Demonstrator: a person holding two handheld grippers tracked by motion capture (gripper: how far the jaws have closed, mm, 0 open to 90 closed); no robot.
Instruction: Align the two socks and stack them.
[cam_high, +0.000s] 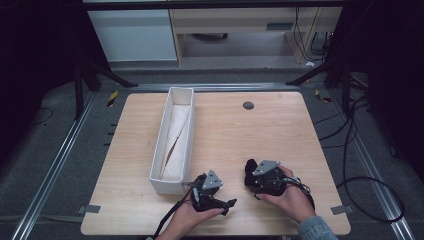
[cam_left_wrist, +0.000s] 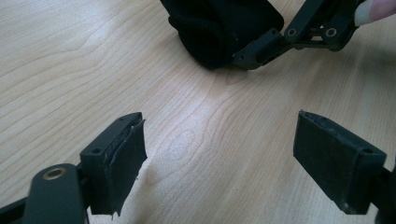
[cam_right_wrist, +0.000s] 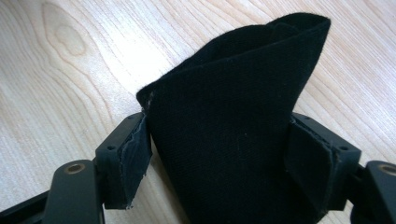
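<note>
1. Right tool (cam_high: 251, 176) low on the bench (cam_high: 280, 135), at about 5 o'clock of the top in the high view, held in a hand (cam_high: 290, 197) coming in from the bottom edge.
2. Clamped on a folded black cloth (cam_right_wrist: 238, 140): in the right gripper view, both pads pressed against the fabric's two sides, cloth filling the gap between the jaws and rising beyond them toward 12 o'clock.
3. Cloth folded over itself, with layered edges visible at its top, its far end up at about 1 o'clock in that view; light wood grain behind it.
4. In the high view, same cloth (cam_high: 249, 170) poking out of the tool toward 10 o'clock, resting on or just above the bench; contact with the wood not clear.
5. Left tool (cam_high: 226, 205) near 6 o'clock of the bench, just beside the right one at its 8 o'clock, held in the other hand (cam_high: 192, 215).
6. Spread wide and gripping nothing: in the left gripper view, pads (cam_left_wrist: 122, 158) far apart, bare wood between them.
7. In that view, cloth (cam_left_wrist: 219, 28) and the right tool's linkage up at 12 to 1 o'clock, apart from the left jaws.
8. Long white box (cam_high: 159, 150) at 10 o'clock of both tools, pale paper (cam_high: 175, 135) lying inside; near end close to the left tool.
9. Small dark round cap (cam_high: 248, 105) on the bench toward 12 o'clock, well apart from everything else.
</note>
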